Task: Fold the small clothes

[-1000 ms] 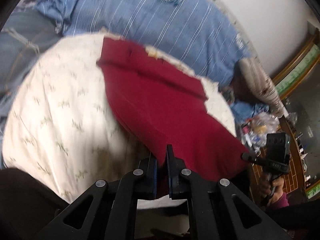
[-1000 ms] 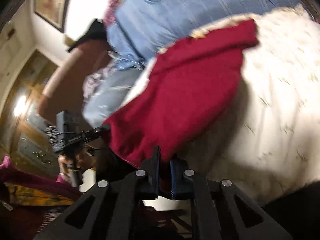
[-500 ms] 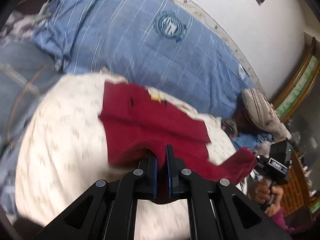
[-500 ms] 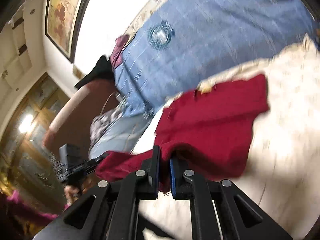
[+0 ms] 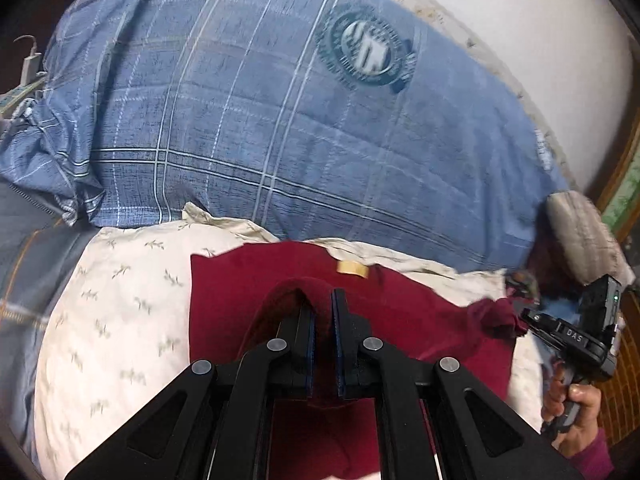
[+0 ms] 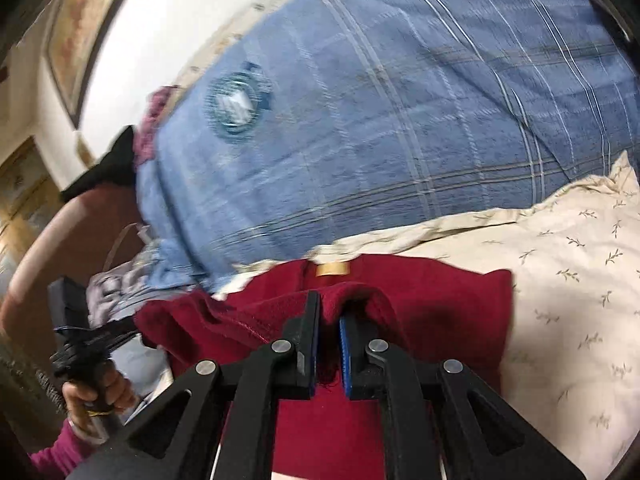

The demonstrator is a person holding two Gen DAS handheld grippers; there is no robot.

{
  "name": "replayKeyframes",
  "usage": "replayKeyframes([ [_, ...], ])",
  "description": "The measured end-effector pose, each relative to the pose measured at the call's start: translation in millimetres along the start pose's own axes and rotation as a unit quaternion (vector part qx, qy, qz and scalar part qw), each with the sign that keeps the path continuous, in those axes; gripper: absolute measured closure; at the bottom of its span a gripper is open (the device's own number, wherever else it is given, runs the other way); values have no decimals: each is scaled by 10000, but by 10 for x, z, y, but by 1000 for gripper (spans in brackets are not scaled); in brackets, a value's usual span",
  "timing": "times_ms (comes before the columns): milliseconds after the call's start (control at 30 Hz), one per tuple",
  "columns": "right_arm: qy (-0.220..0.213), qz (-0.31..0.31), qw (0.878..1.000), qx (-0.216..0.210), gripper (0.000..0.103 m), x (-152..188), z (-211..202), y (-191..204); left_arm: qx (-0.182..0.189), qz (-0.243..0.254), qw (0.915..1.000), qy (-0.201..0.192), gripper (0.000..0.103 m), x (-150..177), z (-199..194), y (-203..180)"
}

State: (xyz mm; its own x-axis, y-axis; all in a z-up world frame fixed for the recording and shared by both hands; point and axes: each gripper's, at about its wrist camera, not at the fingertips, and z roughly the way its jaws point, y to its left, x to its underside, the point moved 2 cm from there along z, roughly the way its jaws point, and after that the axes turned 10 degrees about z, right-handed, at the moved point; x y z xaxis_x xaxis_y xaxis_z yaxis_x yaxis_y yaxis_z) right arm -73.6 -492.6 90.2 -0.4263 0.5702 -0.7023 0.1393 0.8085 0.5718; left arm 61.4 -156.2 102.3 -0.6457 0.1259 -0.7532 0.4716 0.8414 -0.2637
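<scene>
A dark red garment (image 5: 420, 320) lies on a cream pillow (image 5: 120, 320) with a leaf print. A tan label (image 5: 352, 269) shows at its far edge. My left gripper (image 5: 321, 300) is shut on a fold of the red cloth, held over the garment's far part. My right gripper (image 6: 329, 308) is shut on another fold of the same garment (image 6: 440, 304), near the label (image 6: 332, 269). The other gripper shows at the right in the left wrist view (image 5: 520, 320) and at the left in the right wrist view (image 6: 128, 330), each pinching red cloth.
A blue plaid quilt (image 5: 280, 120) with a round crest lies beyond the pillow, against a white wall (image 5: 540, 40). A grey bundle (image 5: 580, 232) sits at the far right. Wooden furniture (image 6: 24, 200) stands at the left in the right wrist view.
Both grippers have carried the near edge of the red garment up and forward over itself, toward the label at the far edge. The garment now lies doubled.
</scene>
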Motion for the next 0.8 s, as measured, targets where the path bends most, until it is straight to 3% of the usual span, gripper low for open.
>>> replayKeyframes([
  [167, 140, 630, 9977, 213, 96, -206, 488, -457, -216, -228, 9991, 276, 97, -148, 621, 165],
  [333, 418, 803, 9949, 442, 93, -243, 852, -716, -187, -201, 9978, 603, 92, -226, 1118, 317],
  [433, 546, 835, 9946, 295, 82, -239, 810, -746, 2, -375, 9956, 854, 75, -259, 1237, 426],
  [467, 467, 867, 9950, 160, 78, -238, 705, -739, 13, -406, 9957, 836, 58, -279, 1229, 460],
  [500, 357, 881, 9953, 166, 65, -245, 617, -726, -107, -364, 9970, 678, 35, -317, 1152, 470],
  [533, 211, 889, 9956, 196, 47, -245, 495, -718, -181, -333, 9980, 513, 28, -344, 1080, 496],
  [567, 93, 889, 9958, 192, 44, -249, 396, -706, -187, -306, 9988, 345, 27, -376, 1005, 497],
  [667, 134, 533, 9985, 50, 47, -221, 235, -547, -70, -146, 9995, 254, 27, -430, 930, 440],
  [800, 485, -60, 9981, 387, 60, -179, 539, -284, -562, -19, 9964, 642, 27, -390, 1181, 388],
])
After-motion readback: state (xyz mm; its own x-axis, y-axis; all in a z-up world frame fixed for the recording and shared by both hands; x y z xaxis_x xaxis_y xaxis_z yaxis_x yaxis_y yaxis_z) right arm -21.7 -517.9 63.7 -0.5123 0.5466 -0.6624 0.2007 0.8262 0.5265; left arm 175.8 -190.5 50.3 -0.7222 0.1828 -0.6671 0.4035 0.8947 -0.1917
